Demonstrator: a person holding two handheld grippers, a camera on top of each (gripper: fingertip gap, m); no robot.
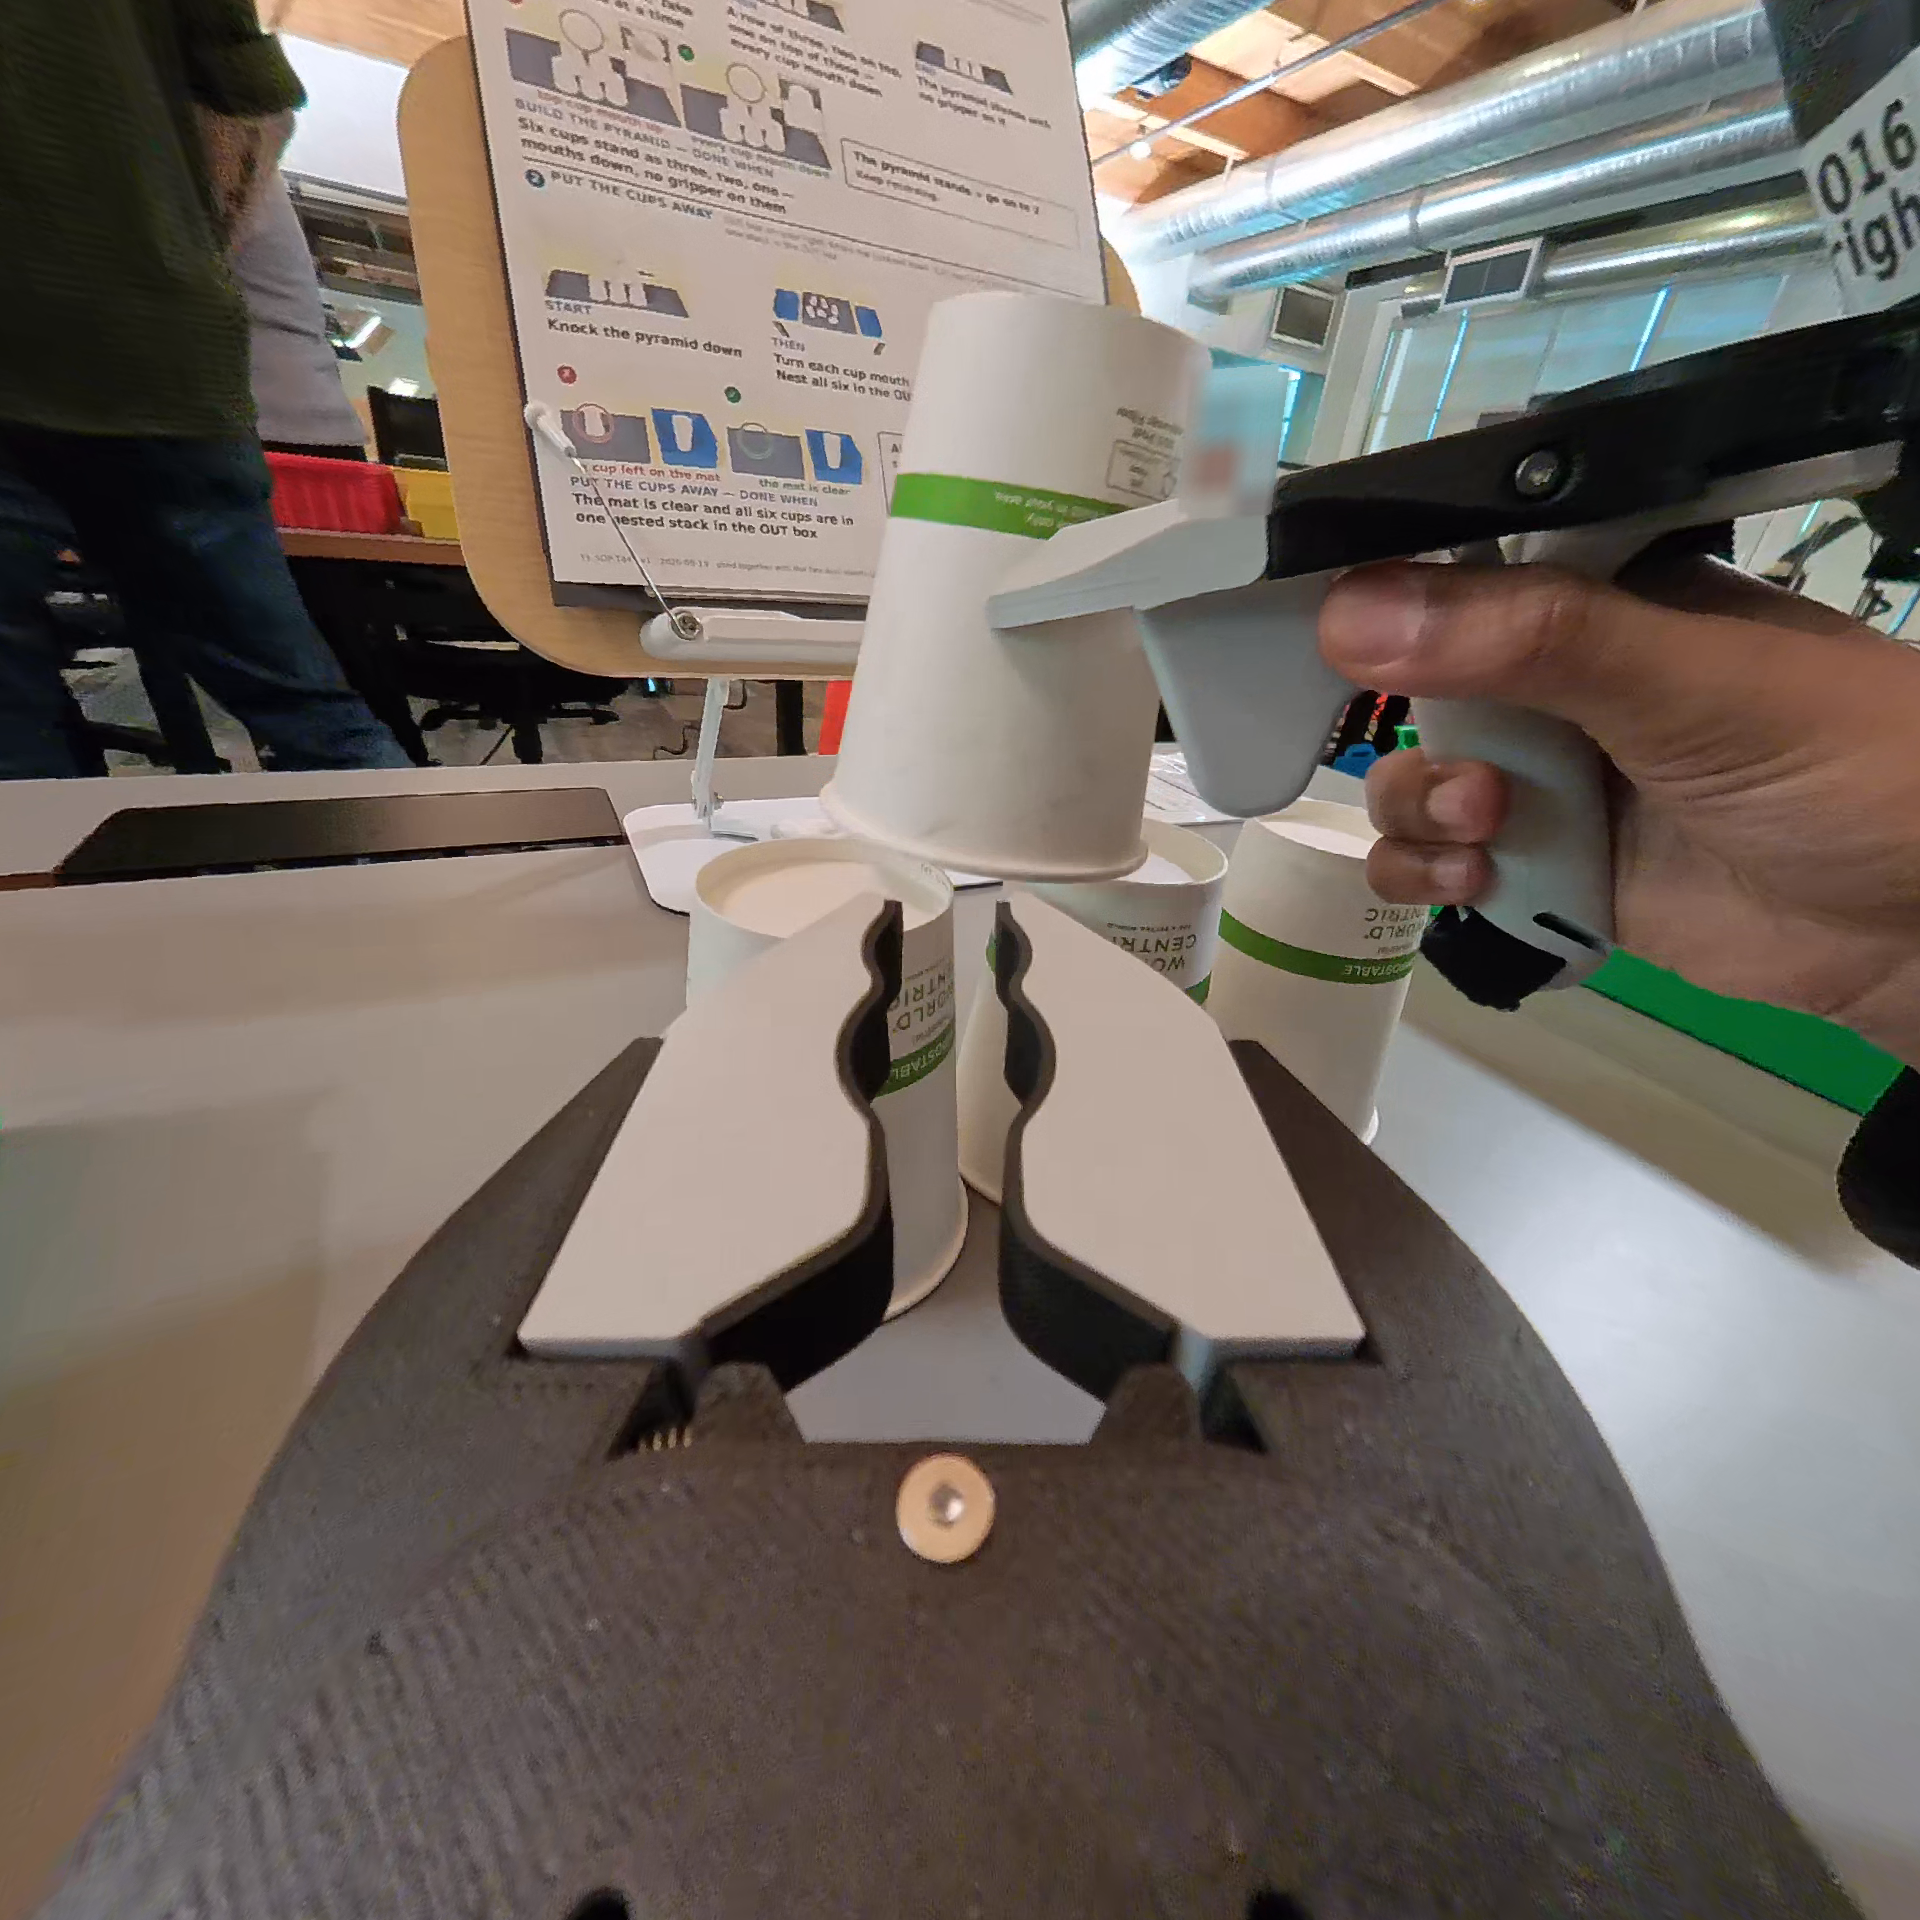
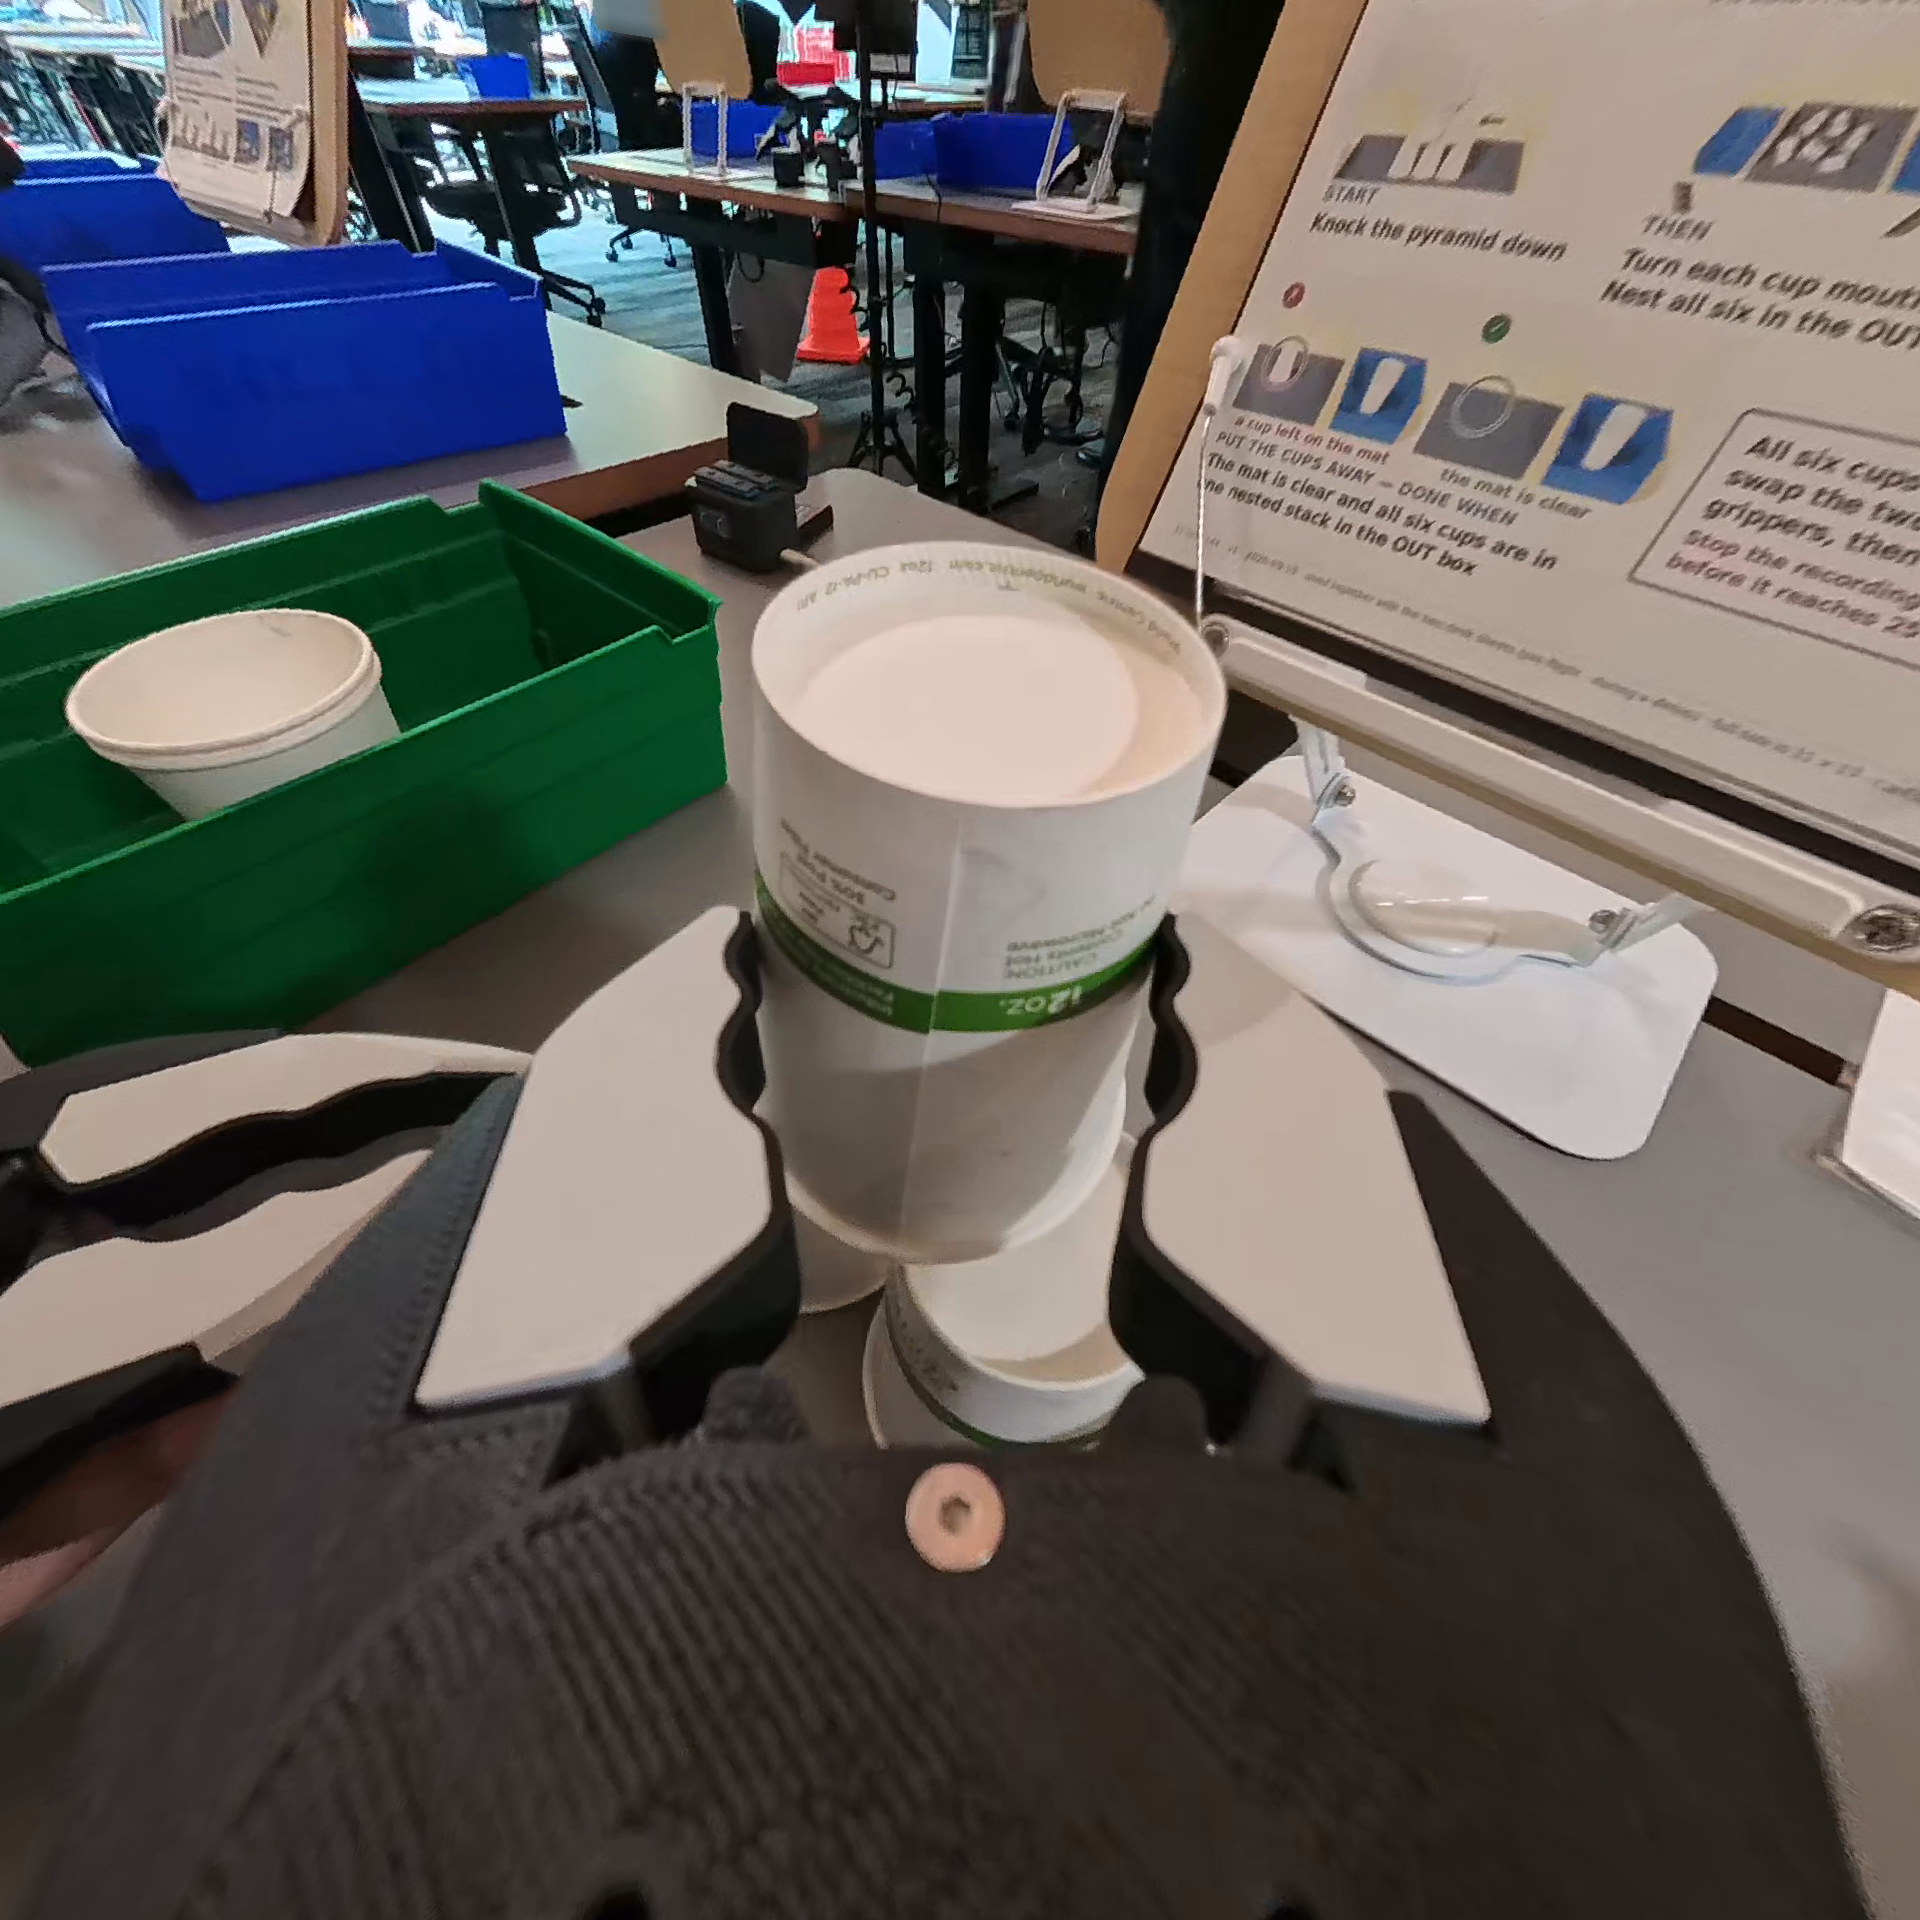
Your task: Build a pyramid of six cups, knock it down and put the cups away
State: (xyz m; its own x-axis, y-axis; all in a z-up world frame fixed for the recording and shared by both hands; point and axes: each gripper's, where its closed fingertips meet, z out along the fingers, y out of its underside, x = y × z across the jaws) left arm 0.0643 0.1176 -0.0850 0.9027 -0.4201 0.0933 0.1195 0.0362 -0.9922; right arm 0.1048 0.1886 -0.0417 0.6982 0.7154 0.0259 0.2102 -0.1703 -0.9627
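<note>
Three white paper cups with green bands stand mouth-down in a row on the grey table (image 1: 312, 1039), seen in the centre of the left wrist view: a left cup (image 1: 790, 904), a middle cup (image 1: 1143, 925) and a right cup (image 1: 1320, 935). Above them, in the upper centre of that frame, the right gripper (image 2: 951, 1023) holds a fourth paper cup (image 1: 1029, 582), also mouth-down and tilted, its rim hanging just over the gap between the left and middle cups; whether it touches them cannot be told. The right wrist view shows this gripper's two fingers pressed against the cup's sides at the green band, jaws set to the cup's width. A hand (image 1: 1662, 790) grips its handle at the right edge of the left wrist view.

The left gripper (image 1: 940, 971) sits low in the frame's centre, jaws narrowly apart and holding nothing, its fingertips just in front of the left and middle cups.

At the left of the right wrist view a green bin (image 2: 436, 748) holds an upright paper cup (image 2: 229, 707), mouth up. Blue bins (image 2: 312, 364) lie at the upper left. An instruction board (image 2: 1558, 364) on a white stand (image 2: 1455, 966) fills the upper right.
</note>
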